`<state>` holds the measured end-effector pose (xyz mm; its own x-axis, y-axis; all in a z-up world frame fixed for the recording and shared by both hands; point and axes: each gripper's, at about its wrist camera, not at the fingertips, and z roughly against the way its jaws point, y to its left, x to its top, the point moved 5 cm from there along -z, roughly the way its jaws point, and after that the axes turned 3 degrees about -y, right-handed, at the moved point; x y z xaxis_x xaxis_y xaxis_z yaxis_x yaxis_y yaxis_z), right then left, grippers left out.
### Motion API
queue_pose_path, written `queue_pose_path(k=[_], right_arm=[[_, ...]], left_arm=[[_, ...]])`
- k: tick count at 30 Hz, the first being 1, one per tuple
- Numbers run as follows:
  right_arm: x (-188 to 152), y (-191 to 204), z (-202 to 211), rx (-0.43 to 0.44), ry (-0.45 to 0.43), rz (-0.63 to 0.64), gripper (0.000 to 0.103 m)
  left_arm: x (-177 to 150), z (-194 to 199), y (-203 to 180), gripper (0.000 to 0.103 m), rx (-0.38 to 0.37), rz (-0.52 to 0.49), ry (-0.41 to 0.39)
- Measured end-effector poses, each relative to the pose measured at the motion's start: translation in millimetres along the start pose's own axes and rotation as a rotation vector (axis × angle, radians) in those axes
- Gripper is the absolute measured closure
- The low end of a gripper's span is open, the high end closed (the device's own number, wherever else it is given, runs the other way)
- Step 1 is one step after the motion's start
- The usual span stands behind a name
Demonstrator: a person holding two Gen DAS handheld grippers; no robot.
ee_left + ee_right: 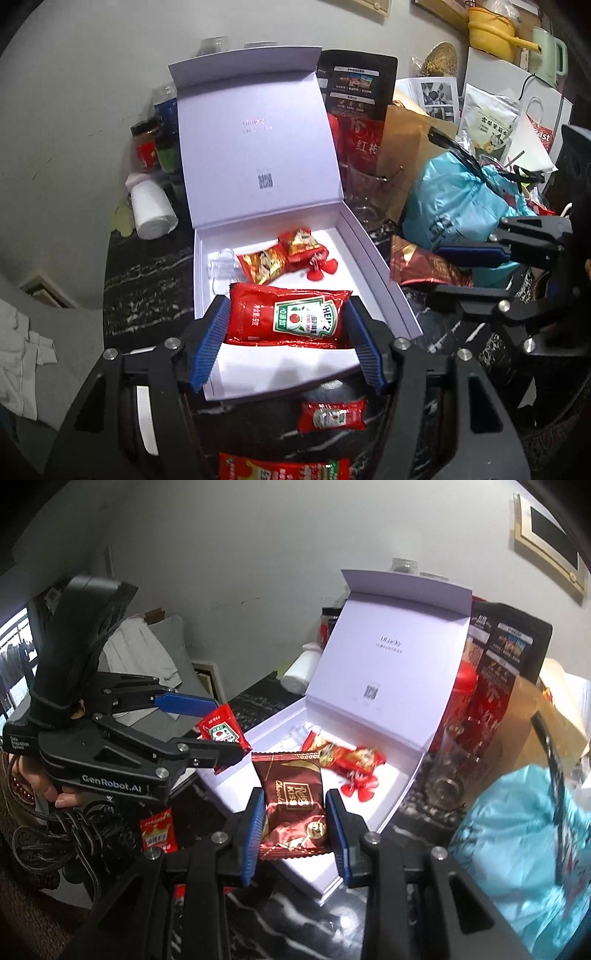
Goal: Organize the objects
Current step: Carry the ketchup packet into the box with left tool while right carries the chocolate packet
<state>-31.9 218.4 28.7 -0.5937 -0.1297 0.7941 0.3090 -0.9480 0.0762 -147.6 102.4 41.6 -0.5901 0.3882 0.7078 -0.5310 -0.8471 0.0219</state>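
A white gift box [384, 280] with its lid up stands on the dark marble counter; it also shows in the right wrist view [402, 786]. Inside lie red snack packets [284, 254], a clear plastic piece [221, 269] and small red candies [321, 271]. My left gripper [286, 323] is shut on a red Heinz ketchup packet [288, 317], held over the box's front part. My right gripper [295, 812] is shut on a dark red chocolate packet [291, 801], held over the box's near corner. The left gripper with the ketchup also shows in the right wrist view [218, 731].
Another ketchup packet [332, 415] and a red sachet [158, 830] lie on the counter in front of the box. A paper roll [153, 210] and jars [147, 146] stand to the left. A glass [448, 760], black and red bags [364, 99] and a blue plastic bag [458, 203] crowd the right.
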Motion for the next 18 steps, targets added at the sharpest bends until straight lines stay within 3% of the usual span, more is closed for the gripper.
queue_pose_path(k=[18], right_arm=[[63.4, -31.8, -39.2, -0.016, -0.031, 0.009, 0.07]], left_arm=[[51.4, -39.0, 44.5, 0.04, 0.03, 0.006, -0.029]])
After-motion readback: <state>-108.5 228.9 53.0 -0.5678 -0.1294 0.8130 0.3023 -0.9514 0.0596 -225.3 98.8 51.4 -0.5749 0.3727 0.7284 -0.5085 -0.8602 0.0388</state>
